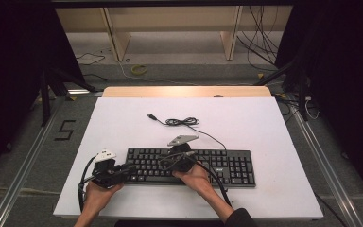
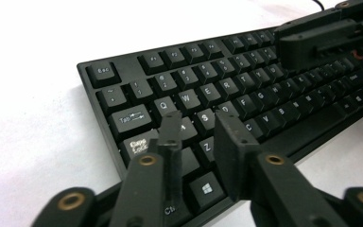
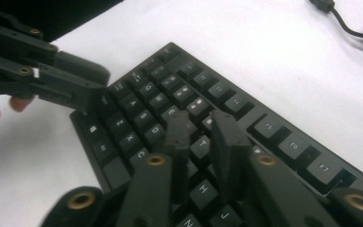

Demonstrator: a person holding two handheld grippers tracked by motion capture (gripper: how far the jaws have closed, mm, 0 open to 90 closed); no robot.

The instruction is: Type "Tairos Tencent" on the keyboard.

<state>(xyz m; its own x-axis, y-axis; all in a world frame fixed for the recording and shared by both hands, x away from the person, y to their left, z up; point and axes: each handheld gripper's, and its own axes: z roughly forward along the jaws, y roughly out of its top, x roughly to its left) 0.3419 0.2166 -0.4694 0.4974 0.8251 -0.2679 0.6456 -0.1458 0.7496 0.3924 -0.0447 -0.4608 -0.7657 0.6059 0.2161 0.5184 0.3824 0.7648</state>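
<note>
Firstly, in the high view, one black keyboard (image 1: pixel 191 166) is seen lying flat on the white table (image 1: pixel 123 123), in the lower middle of the frame. Its cable (image 1: pixel 182 122) is partly coiled above it, and one plug at the end lies free on the table. Two tools are counted. The left tool (image 1: pixel 131 168) is held over the left end of the keyboard, and the right tool (image 1: pixel 168 160) is held over the middle keys, each in one hand of the person.

Next, in the left gripper view, the left tool (image 2: pixel 196 124) is seen in the lower middle of the frame with a small gap between its jaws; nothing is grasped. Its tips are over the keys near A and S, but contact cannot be confirmed. The right tool (image 2: pixel 288 47) is seen in the upper right, above the number row.

Finally, in the right gripper view, the right tool (image 3: pixel 201 125) is also slightly parted and empty, over the keys near R and T. The left tool (image 3: pixel 97 92) enters from the upper left.

The keyboard is judged to be stiff and rather light, with smooth plastic that may slip. It would best be held at the thin front edge or the short ends, not at the keys, which give way when pressed.
</note>
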